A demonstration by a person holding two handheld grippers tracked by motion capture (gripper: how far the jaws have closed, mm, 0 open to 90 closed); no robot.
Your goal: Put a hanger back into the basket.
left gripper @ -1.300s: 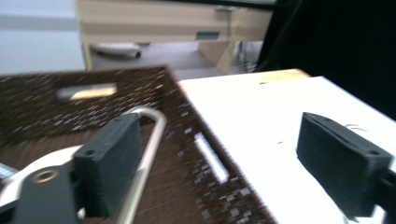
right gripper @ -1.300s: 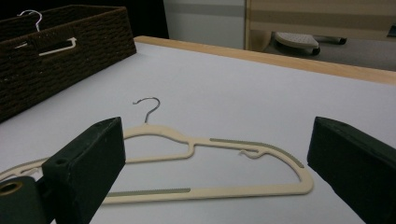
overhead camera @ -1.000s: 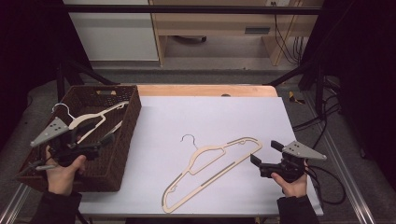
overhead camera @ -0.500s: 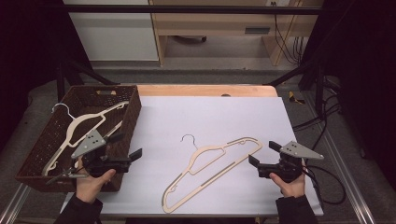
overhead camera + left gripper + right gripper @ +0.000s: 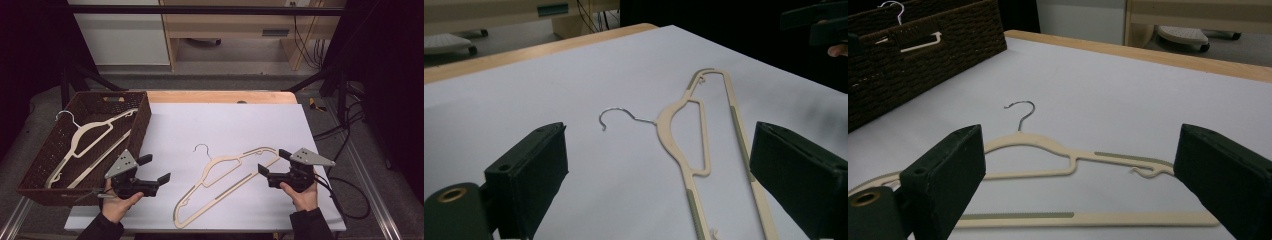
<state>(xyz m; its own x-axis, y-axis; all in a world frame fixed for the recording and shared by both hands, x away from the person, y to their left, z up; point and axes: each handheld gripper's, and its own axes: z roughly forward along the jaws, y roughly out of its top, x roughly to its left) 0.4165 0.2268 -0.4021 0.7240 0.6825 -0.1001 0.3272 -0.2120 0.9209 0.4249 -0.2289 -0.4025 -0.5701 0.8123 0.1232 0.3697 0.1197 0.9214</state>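
Cream hanger (image 5: 227, 187) lies flat between both spread, empty tongs, left (image 5: 156, 169) and right (image 5: 271, 162); its lower tip seems cut off.

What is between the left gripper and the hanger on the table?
Nothing. In the high view, just bare white table lies between the left gripper and the hanger; its jaws stand open.

hanger (image 5: 227, 184): matt cream plastic, ribbed grip strips, shiny wire hook | basket (image 5: 142, 117): rough dark-brown wicker | table (image 5: 225, 125): smooth matt white sheet, wood edge | tool jaws: matt black plastic
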